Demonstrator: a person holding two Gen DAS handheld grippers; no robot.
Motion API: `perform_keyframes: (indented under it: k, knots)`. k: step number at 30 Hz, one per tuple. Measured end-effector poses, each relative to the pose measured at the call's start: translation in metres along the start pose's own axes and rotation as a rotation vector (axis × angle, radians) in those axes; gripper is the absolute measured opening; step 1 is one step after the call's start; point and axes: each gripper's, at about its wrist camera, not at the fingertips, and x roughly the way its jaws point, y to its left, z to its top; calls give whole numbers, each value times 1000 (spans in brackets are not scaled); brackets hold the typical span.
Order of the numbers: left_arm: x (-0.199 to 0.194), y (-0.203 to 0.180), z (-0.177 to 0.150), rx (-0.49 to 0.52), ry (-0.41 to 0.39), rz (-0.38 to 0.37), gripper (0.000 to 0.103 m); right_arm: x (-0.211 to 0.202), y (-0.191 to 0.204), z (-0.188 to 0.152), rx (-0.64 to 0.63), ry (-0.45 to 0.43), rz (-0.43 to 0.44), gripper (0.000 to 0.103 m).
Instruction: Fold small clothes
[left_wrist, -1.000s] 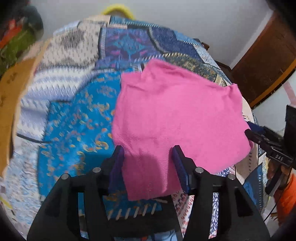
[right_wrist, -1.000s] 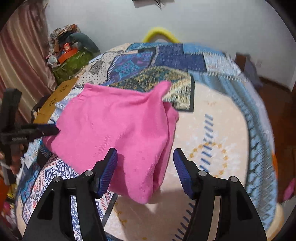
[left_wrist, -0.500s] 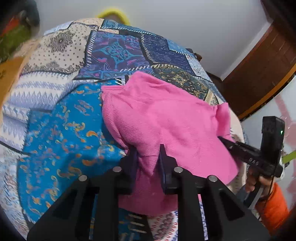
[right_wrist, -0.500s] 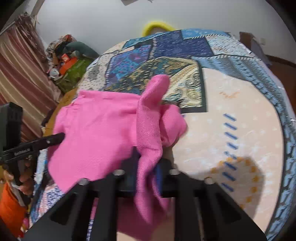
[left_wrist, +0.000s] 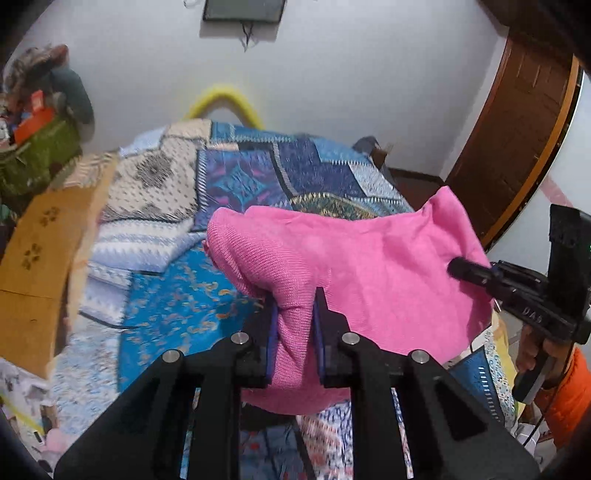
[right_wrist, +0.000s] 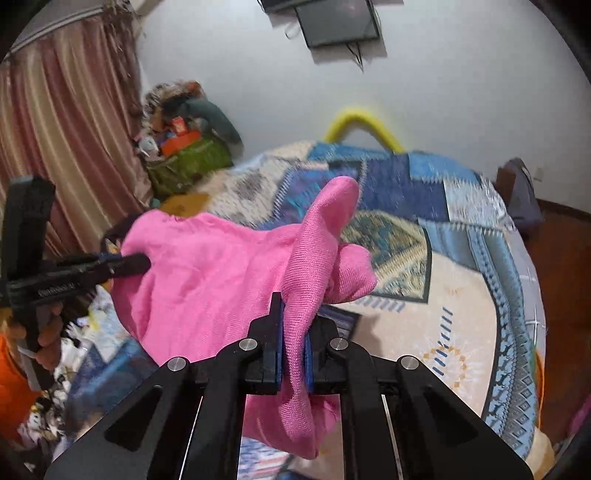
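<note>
A small pink knit garment (left_wrist: 369, 269) hangs in the air above the patchwork bedspread (left_wrist: 177, 306), stretched between both grippers. My left gripper (left_wrist: 295, 314) is shut on a bunched edge of it, the cloth squeezed between its blue pads. In the right wrist view the same pink garment (right_wrist: 207, 288) sags to the left, and my right gripper (right_wrist: 293, 328) is shut on a pinched fold that sticks up past the fingertips. Each gripper shows in the other's view: the right gripper (left_wrist: 465, 271) at the cloth's right edge, the left gripper (right_wrist: 133, 264) at its left edge.
The bed carries a patterned quilt (right_wrist: 461, 280). A green bag with clutter (right_wrist: 192, 155) sits by a curtain (right_wrist: 62, 129). A brown cardboard sheet (left_wrist: 40, 251) lies at the bed's left side, a wooden door (left_wrist: 517, 147) stands to the right, and a yellow hoop (left_wrist: 221, 103) leans on the wall.
Both grippers went from open around the flat garment's near edge to shut on it, then rose, lifting the pink cloth off the bedspread so it hangs between them.
</note>
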Motion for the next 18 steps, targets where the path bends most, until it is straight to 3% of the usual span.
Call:
perform_keyframes:
  k: [7, 18]
  knots:
    - [-38, 17, -27, -20, 9, 17, 16, -12, 42, -8, -54, 6, 18, 7]
    - [-3, 58, -108, -89, 144, 42, 17, 38, 55, -70, -30, 173, 24, 8]
